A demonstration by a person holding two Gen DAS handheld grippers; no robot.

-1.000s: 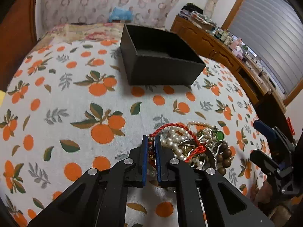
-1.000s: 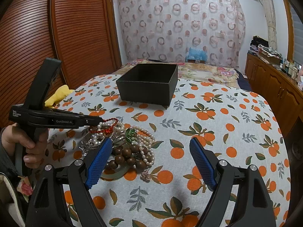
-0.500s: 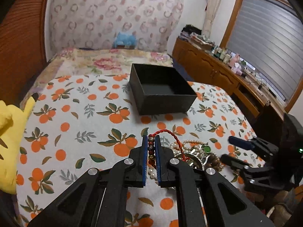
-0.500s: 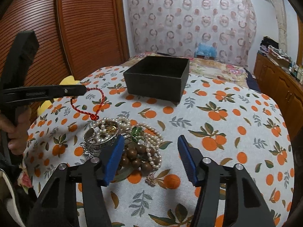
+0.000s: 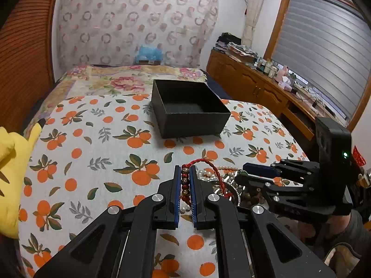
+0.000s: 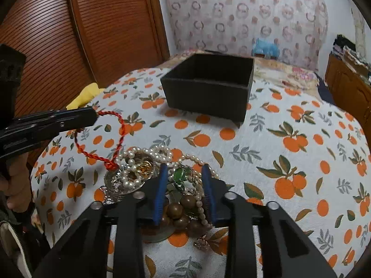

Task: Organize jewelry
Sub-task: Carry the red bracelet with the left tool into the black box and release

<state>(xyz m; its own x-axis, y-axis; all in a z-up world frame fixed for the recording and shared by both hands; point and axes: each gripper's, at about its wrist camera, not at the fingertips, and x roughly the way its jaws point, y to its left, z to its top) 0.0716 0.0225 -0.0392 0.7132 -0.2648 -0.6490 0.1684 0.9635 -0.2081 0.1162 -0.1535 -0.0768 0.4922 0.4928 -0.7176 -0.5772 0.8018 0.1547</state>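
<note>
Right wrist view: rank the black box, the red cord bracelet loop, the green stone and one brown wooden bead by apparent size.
1. black box, largest, though farthest away.
2. red cord bracelet, a wide loop hanging from the left gripper.
3-4. green stone and brown wooden bead look alike; the bead is nearer the camera, so I won't rank them.

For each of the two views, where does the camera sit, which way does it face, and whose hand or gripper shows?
Left wrist: on the left gripper, facing the black box and window side; right gripper at right.
Right wrist: on the right gripper, over the jewelry pile, facing the box and wardrobe; left gripper and a hand at left.
Shared: box, pile, red cord bracelet.
</note>
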